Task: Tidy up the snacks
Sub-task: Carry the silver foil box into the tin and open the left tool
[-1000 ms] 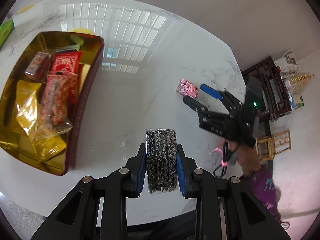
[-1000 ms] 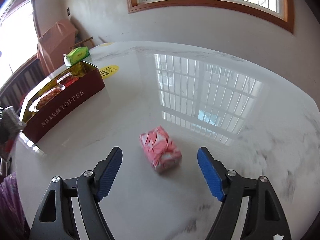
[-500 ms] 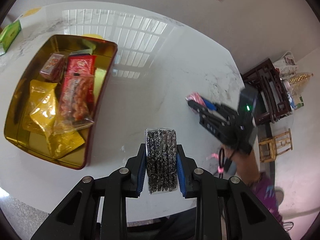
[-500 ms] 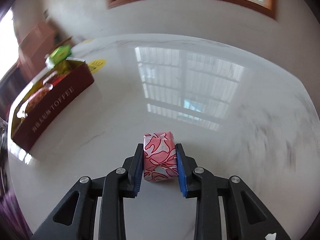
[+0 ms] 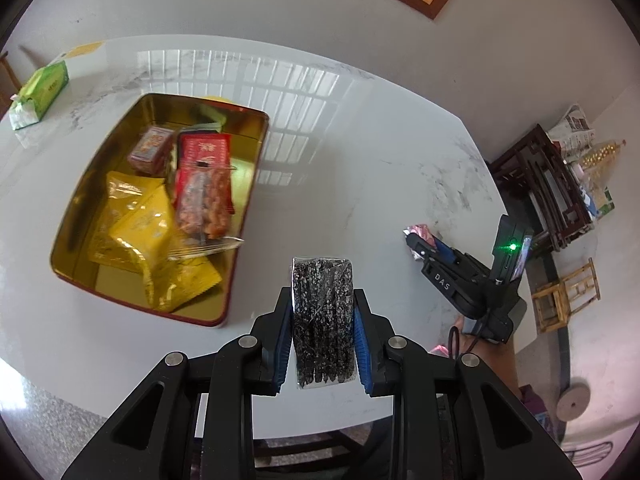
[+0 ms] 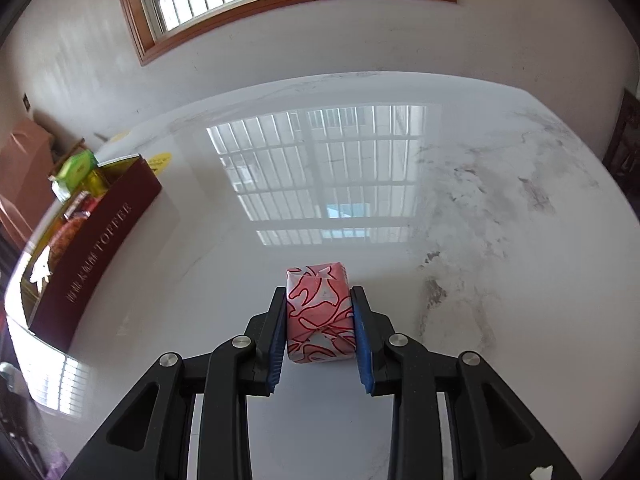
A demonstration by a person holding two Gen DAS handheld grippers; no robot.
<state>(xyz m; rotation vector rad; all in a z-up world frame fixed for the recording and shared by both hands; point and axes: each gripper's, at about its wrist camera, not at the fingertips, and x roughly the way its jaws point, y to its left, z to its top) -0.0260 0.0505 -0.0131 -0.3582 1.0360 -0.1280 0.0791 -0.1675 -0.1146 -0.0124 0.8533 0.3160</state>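
- The left claw grips a clear packet of dark, speckled snack sticks, blue pads pressed against both long sides. The packet hangs above the white marble surface, just right of the tin.
- The gold-lined tin sits open on the surface, its dark red wall printed with the word TOFFEE. Inside lie yellow packets, a clear bag of orange snacks and a red packet, with a small red box beside it. The near right corner of the tin floor looks bare.
- The right claw is closed on a small pink parcel with red swirls, one pad on each side. The parcel appears to rest on the surface, well apart from the tin.
- A green tissue pack lies beyond the tin, near the far edge.
- To do this step well, judging from the layout: carry the dark packet over the tin's near rim, high enough to clear the wall, and lower it flat into the bare corner before letting go.
- The clear bag's crimped edge juts over the right rim; a low pass may snag it.
- The pink parcel is likely soft, so a light squeeze should do. Lift it straight up before swinging toward the tin, and keep the two claws from crossing paths.
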